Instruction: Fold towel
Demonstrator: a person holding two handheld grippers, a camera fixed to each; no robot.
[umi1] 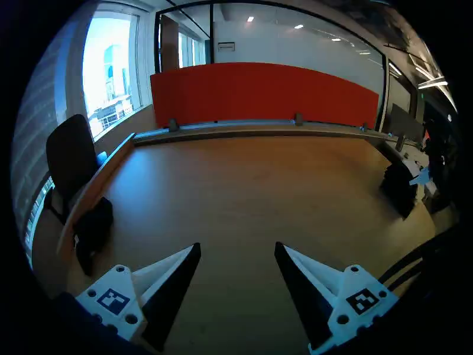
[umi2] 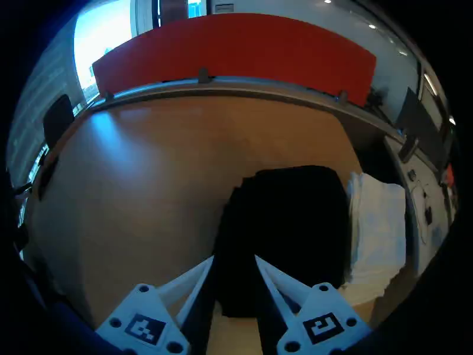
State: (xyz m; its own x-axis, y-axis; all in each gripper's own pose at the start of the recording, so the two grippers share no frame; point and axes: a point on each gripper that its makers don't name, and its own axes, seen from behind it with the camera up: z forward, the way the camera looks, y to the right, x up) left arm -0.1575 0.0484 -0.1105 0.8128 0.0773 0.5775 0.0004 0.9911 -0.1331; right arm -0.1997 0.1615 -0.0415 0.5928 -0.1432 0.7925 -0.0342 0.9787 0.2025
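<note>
A black towel [umi2: 290, 219] lies folded on the wooden table [umi2: 148, 177] in the right gripper view. My right gripper [umi2: 235, 266] is at its near left edge, fingers drawn close with the dark cloth pinched between them. Beside the black towel on the right sits a stack of white towels [umi2: 378, 231]. In the left gripper view my left gripper [umi1: 236, 254] hangs open over bare tabletop [umi1: 236, 189], nothing between its fingers. Far right in that view there is a dark heap, the black towel [umi1: 399, 189], with something pale behind it.
A long red divider [umi1: 260, 92] closes off the table's far edge. A black chair [umi1: 68, 157] stands at the left by the windows, with a dark bag-like thing [umi1: 94, 228] at the table's left edge. Monitors and desk clutter [umi2: 423, 136] stand to the right.
</note>
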